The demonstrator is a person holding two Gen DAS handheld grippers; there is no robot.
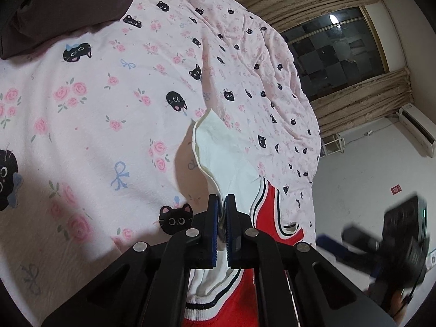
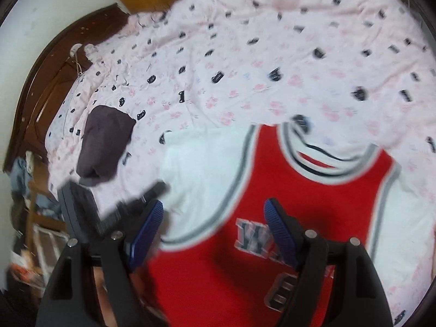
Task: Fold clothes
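Note:
A red basketball-style shirt (image 2: 272, 190) with white sleeves and grey-striped trim lies on the pink cat-print bedspread (image 2: 272, 54). My left gripper (image 1: 222, 204) is shut on the shirt's white sleeve (image 1: 218, 147) and holds it lifted off the bed; the red body (image 1: 272, 218) hangs to its right. My right gripper (image 2: 215, 212) is open above the shirt's red front, over the chest lettering, holding nothing. It shows blurred at the right of the left wrist view (image 1: 395, 245).
A folded dark purple garment (image 2: 103, 141) lies on the bed to the left, also in the left wrist view (image 1: 68, 8). A dark wooden headboard (image 2: 46, 81) stands beyond it. A window (image 1: 335, 54) with curtains and a white wall are at the bed's far side.

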